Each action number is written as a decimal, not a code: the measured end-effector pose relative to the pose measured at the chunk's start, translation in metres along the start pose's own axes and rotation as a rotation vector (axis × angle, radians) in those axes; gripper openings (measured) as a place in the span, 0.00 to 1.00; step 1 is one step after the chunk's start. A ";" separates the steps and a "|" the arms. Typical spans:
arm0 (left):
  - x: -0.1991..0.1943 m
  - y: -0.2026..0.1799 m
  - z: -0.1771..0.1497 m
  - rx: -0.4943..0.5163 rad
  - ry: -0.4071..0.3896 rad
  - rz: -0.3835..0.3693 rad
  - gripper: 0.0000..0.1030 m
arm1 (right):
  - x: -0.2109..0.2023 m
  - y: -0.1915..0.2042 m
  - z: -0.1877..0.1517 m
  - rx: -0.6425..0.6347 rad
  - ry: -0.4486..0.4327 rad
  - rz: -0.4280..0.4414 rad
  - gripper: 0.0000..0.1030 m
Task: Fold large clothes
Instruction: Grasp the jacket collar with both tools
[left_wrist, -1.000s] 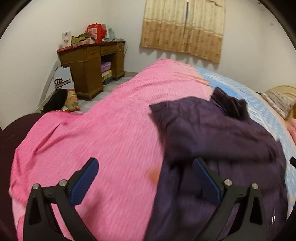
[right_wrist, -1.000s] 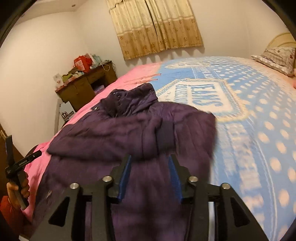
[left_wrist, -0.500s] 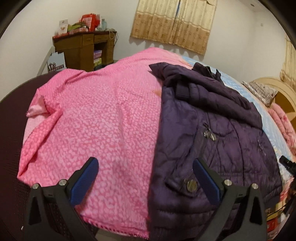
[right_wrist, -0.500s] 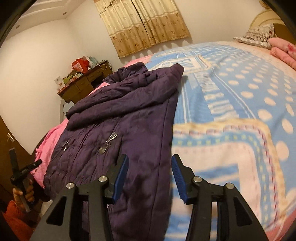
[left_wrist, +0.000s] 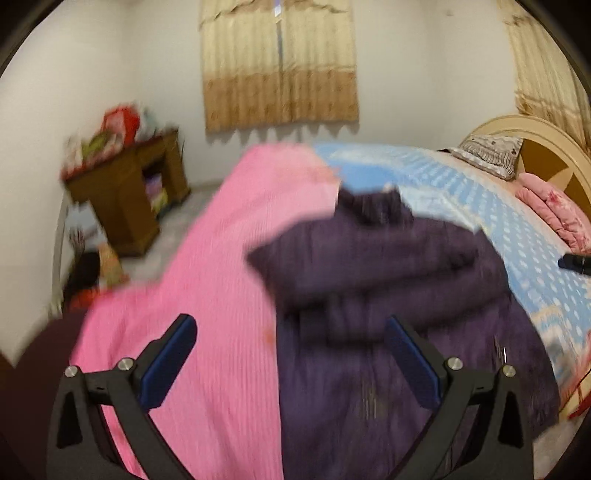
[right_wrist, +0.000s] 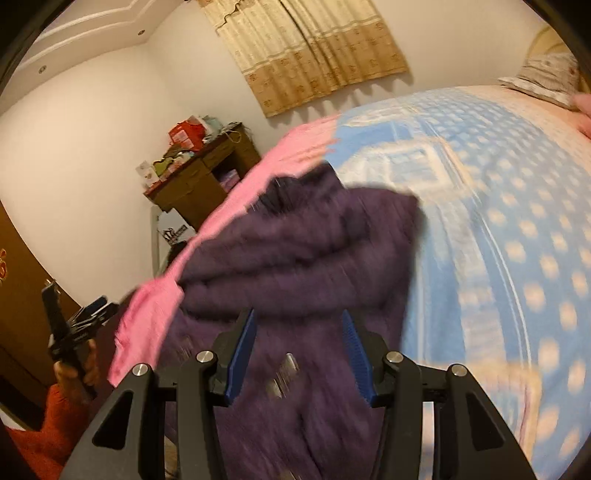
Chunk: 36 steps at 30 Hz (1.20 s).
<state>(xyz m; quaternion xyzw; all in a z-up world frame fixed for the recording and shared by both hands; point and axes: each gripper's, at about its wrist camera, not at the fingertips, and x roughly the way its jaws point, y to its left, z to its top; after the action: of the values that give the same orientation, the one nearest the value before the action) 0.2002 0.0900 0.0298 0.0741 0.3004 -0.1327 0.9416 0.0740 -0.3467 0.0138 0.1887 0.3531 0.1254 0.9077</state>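
Left gripper (left_wrist: 291, 354) hanging wide open, nothing between pads, over near edge of bed where pink blanket (left_wrist: 221, 258) meets jacket (left_wrist: 388, 295). Right gripper (right_wrist: 299, 354) part open, gripping nothing, hovering above jacket's near half. Purple jacket lying mid-bed, sleeves folded across chest, hood far. Blue spotted sheet (right_wrist: 517, 221) stretching right. Desk (left_wrist: 125, 192) standing far left, curtain (left_wrist: 280, 66) behind.

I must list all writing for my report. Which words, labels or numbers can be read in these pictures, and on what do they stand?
None can be read.
White board with a dark logo beside the wooden desk: blurred.
Red box on the desk: print too small.
Blue bedspread: pattern blurred.
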 end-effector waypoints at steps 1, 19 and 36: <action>0.009 -0.004 0.021 0.016 -0.013 -0.009 1.00 | 0.006 0.006 0.026 -0.002 0.008 0.023 0.48; 0.347 -0.093 0.177 -0.169 0.425 -0.075 0.93 | 0.341 -0.009 0.238 0.020 0.301 -0.180 0.64; 0.291 -0.059 0.123 -0.199 0.384 -0.090 0.10 | 0.273 -0.031 0.194 -0.212 0.220 -0.238 0.10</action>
<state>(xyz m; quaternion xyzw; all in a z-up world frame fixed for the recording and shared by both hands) 0.4787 -0.0534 -0.0446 -0.0089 0.4888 -0.1280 0.8629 0.4069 -0.3249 -0.0304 0.0341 0.4550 0.0737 0.8868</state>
